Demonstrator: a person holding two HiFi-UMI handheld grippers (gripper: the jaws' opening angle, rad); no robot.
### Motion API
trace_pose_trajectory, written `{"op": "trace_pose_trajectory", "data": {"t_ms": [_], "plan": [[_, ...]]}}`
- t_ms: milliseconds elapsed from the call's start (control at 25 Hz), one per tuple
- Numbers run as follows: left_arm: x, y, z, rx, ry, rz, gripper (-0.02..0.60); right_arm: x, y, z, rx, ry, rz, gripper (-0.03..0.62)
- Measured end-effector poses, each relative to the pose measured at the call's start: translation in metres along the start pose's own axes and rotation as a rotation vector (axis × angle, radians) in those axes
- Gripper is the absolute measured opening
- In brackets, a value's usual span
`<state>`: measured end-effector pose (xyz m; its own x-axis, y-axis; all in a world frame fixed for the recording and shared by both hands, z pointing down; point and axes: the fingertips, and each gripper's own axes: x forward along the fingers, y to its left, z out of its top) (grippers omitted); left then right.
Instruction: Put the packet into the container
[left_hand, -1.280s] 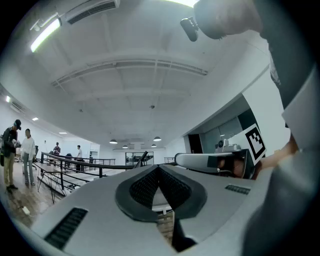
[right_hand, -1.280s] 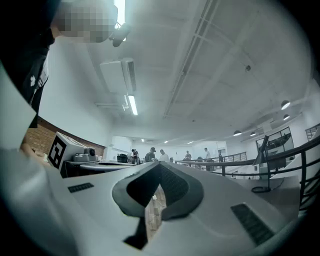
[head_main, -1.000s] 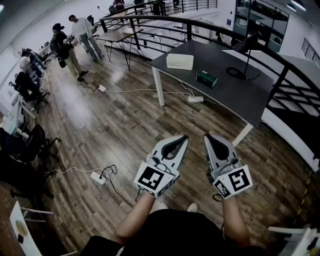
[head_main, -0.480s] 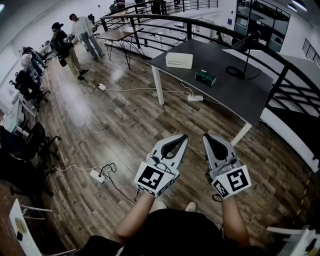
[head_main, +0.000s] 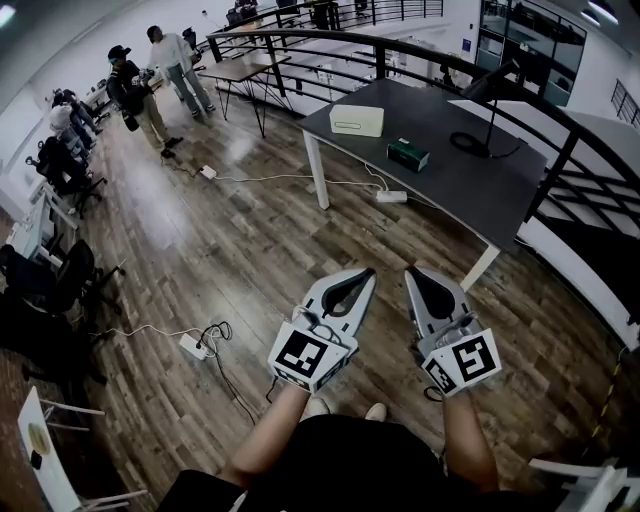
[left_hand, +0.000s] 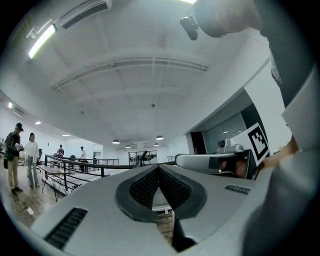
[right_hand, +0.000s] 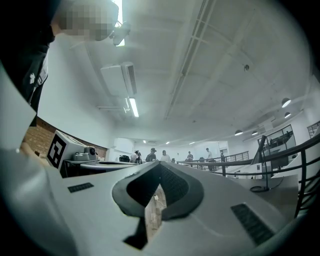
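From the head view, the left gripper (head_main: 366, 273) and the right gripper (head_main: 411, 270) are both grey, each with a black-and-white square-marker cube at the back. They are held side by side over the brown wooden plank floor (head_main: 250, 260), each with its two jaws brought together at the tips and nothing between them. The markers carry only block patterns, no letters. Well ahead of them stands the dark grey table (head_main: 450, 195). On it the green packet (head_main: 407, 155) lies flat, near the white rectangular container (head_main: 358, 121) but apart from it and outside it. Any print on either is too small to read. A white power strip (head_main: 392, 197) lies on the floor beside the table, and two standing people (head_main: 176, 58) are far off at the upper left, near the black railing (head_main: 380, 62). In the left gripper view its ribbed black pads (left_hand: 145, 187) meet at the tips, holding nothing. In the right gripper view the pads (right_hand: 172, 182) meet likewise, empty, with a strip of floor showing through the gap behind the tips.
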<state>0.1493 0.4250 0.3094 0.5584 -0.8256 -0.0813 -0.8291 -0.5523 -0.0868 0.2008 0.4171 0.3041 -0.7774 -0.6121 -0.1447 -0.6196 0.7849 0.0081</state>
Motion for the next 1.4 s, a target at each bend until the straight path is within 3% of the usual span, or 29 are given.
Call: {"op": "trace_pose_trajectory", "data": {"t_ms": [360, 600, 960, 1400], "plan": [[0.01, -0.029, -0.011, 0.009, 0.044, 0.008, 0.006, -0.018, -0.016, -0.017, 0.025, 0.014, 0.022, 0.003], [0.01, -0.012, -0.017, 0.009, 0.065, 0.057, 0.006, -0.002, -0.015, -0.03, 0.044, 0.034, 0.051, 0.003], [0.034, 0.04, -0.038, 0.003, 0.072, 0.049, 0.006, 0.05, -0.034, -0.047, 0.029, 0.053, 0.051, 0.003], [0.083, 0.151, -0.05, -0.012, 0.059, 0.019, 0.006, 0.163, -0.066, -0.06, 0.017, 0.056, 0.038, 0.003]]}}
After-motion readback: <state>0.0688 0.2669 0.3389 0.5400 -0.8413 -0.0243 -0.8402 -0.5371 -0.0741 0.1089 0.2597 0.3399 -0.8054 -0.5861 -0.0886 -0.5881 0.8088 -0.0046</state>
